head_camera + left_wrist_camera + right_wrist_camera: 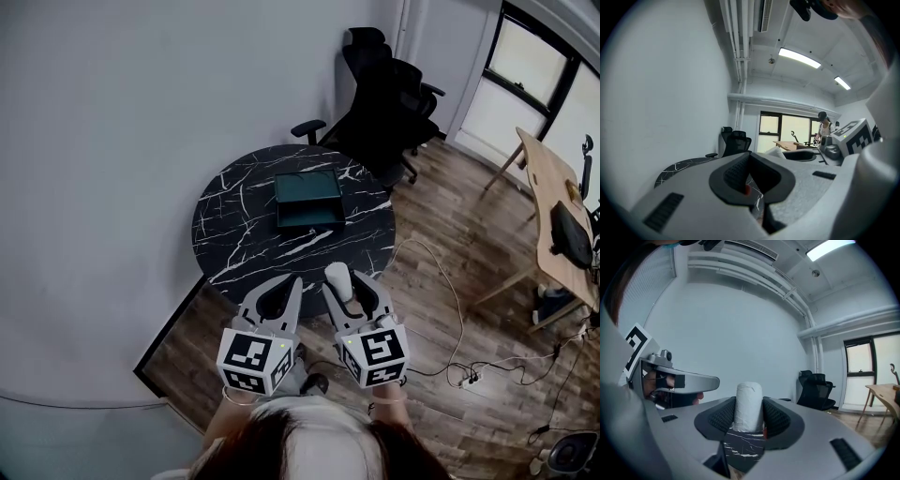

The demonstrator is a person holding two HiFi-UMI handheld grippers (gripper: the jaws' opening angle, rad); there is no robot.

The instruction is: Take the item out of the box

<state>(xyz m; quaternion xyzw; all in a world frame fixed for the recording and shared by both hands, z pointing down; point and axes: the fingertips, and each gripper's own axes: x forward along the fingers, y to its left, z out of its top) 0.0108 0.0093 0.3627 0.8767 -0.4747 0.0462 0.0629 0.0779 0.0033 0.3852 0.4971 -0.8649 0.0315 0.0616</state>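
Note:
An open dark green box (307, 201) lies in the middle of the round black marble table (234, 234). In the head view both grippers hover side by side over the table's near edge. My right gripper (343, 283) is shut on a white cylindrical roll (337, 276), which stands upright between the pads. The right gripper view shows the roll (749, 405) squeezed in the right gripper (749, 422), with the marble top below. My left gripper (287, 285) is to the left of it; its pads (736, 174) meet with nothing between them.
Black office chairs (386, 94) stand behind the table by the grey wall. A wooden desk (551, 211) is at the right, and cables (452, 367) trail over the wood floor. Another person (825, 125) stands far off near the window.

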